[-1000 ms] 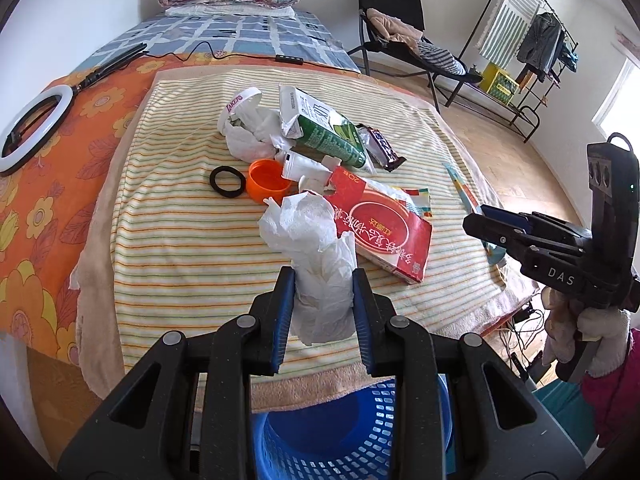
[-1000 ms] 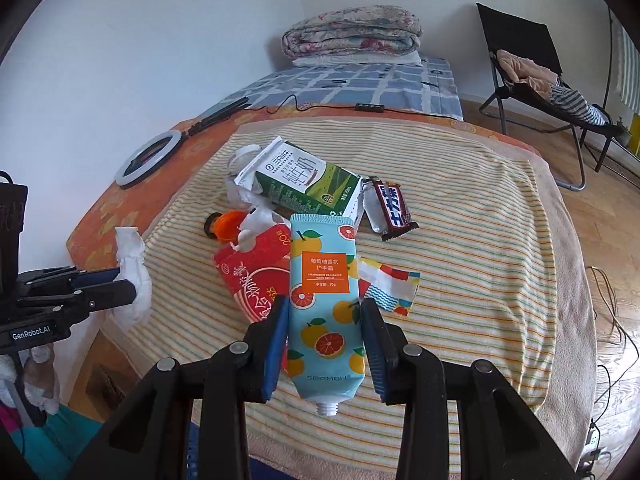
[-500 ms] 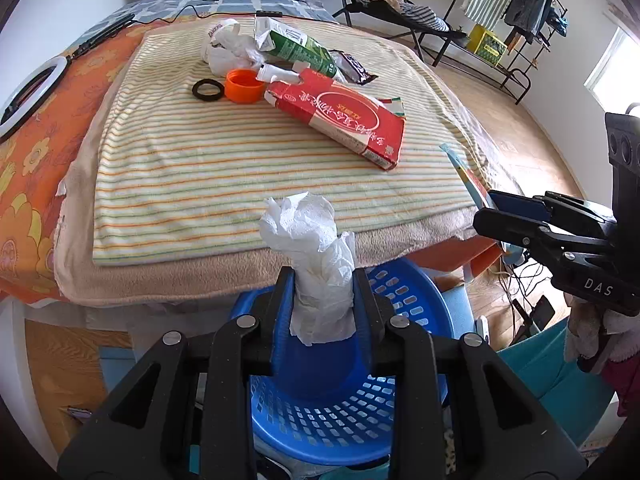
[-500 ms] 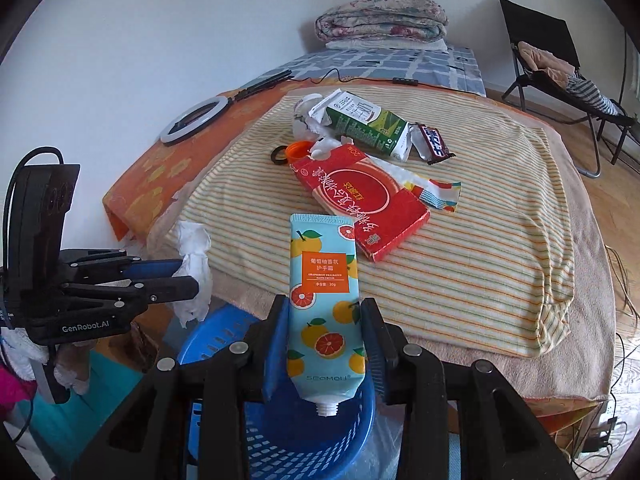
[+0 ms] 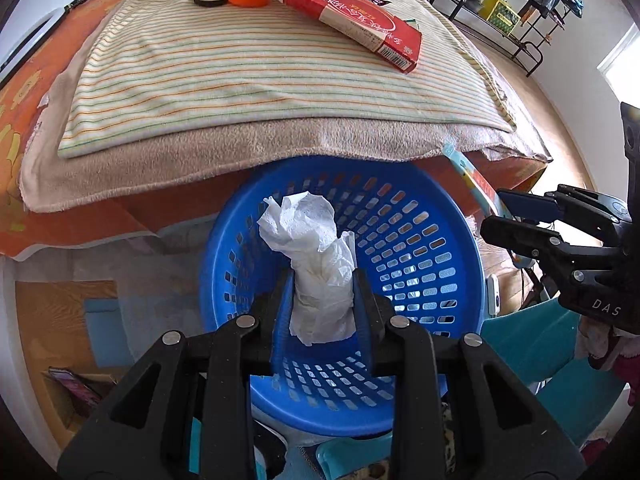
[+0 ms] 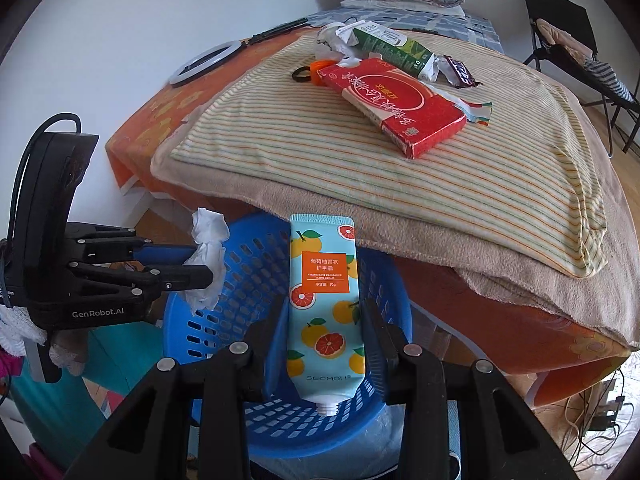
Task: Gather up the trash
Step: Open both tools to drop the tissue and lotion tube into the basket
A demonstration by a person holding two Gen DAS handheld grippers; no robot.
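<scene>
The blue basket (image 5: 460,248) looks empty below the bed edge, the red box (image 6: 396,104) and smaller litter remain on the striped blanket (image 6: 480,184), while the right gripper (image 6: 326,344) clamps the hand cream tube (image 6: 324,304) and the left gripper (image 5: 322,304) clamps the crumpled tissue (image 5: 316,256) over it, unreleased.

The basket (image 5: 460,248) sits below the bed's (image 6: 500,264) edge, the box (image 6: 400,108) lying on the bed.

Each camera rides on its own handheld tool, looking steeply down along the fingers, close above the blue basket (image 5: 448,216) (image 6: 248,256). Both views share that basket and the striped bed cover (image 5: 224,64) (image 6: 500,184), and each catches the other tool at its edge.
</scene>
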